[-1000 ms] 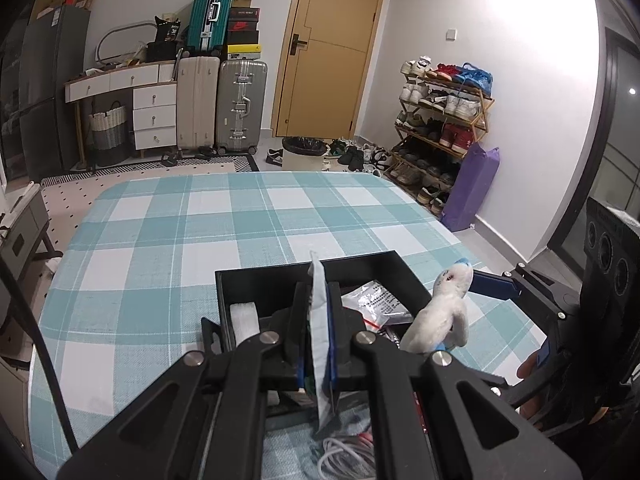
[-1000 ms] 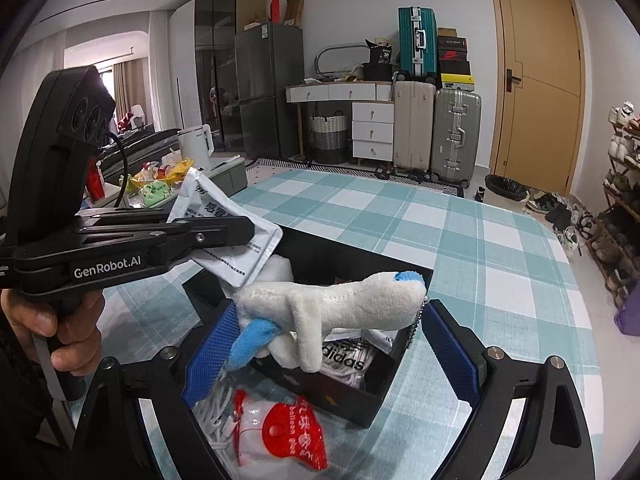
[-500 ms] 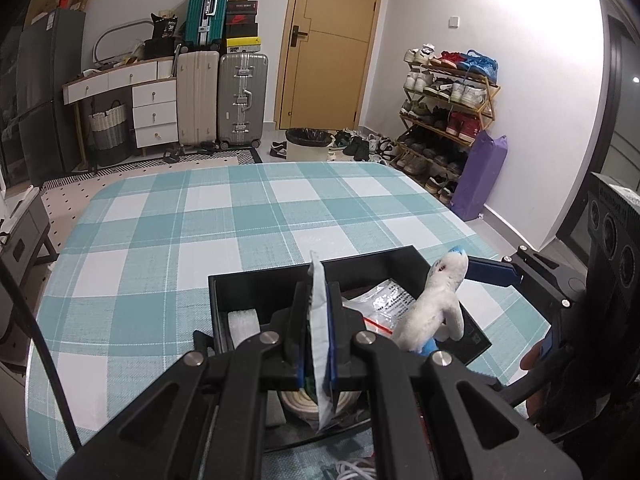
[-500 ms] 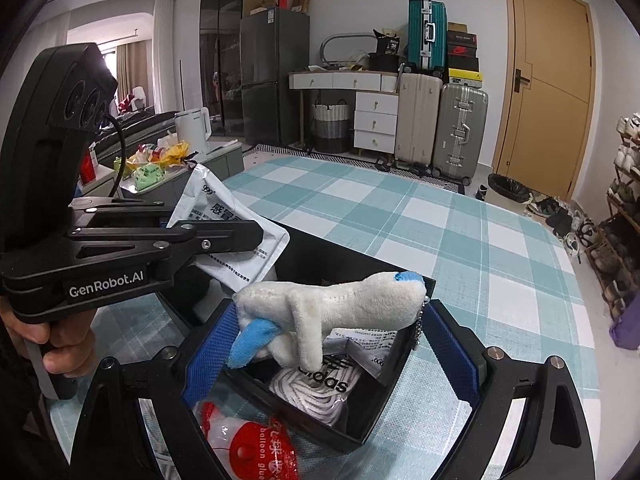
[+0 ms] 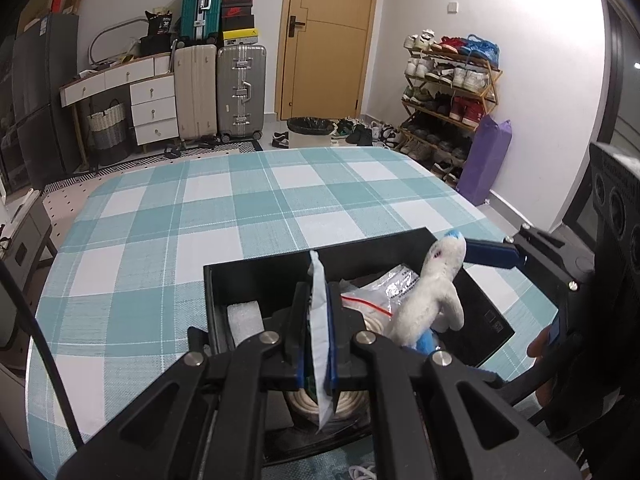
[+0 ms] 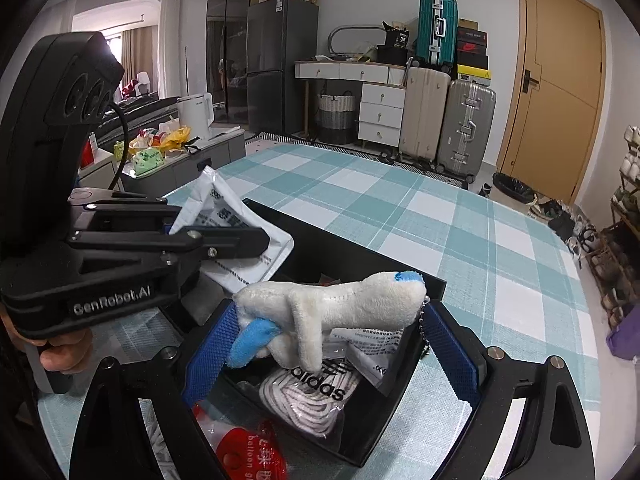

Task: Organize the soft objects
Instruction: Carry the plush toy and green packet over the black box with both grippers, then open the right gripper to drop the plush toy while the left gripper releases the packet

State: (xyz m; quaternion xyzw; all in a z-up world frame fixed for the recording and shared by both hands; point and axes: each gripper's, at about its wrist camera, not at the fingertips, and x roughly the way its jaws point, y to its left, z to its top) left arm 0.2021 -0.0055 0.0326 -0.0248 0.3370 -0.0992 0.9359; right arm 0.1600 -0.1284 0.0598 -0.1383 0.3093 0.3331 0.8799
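An open black box (image 5: pixel 260 276) stands on the checked tablecloth. My left gripper (image 5: pixel 318 300) is shut on a flat white printed packet (image 5: pixel 318 320), held on edge over the box's near left part; the right wrist view shows the same packet (image 6: pixel 236 232) at the left. My right gripper (image 6: pixel 330 336) holds a white plush toy (image 6: pixel 332 304) with blue tips lengthwise between its blue pads (image 6: pixel 208 352), hanging above the box (image 6: pixel 332 248). In the left wrist view the plush toy (image 5: pixel 428 300) is at the right.
Inside the box lie a bag of laces (image 6: pixel 316 392), a rope coil (image 5: pixel 304 404), a white foam block (image 5: pixel 244 316) and a clear pouch (image 5: pixel 384 288). A red packet (image 6: pixel 248 452) lies on the cloth near me. A hand (image 6: pixel 64 356) grips the left tool.
Both grippers have moved forward over the box and a little lower, each still holding its object. The red packet has slid toward the bottom edge of the right wrist view.
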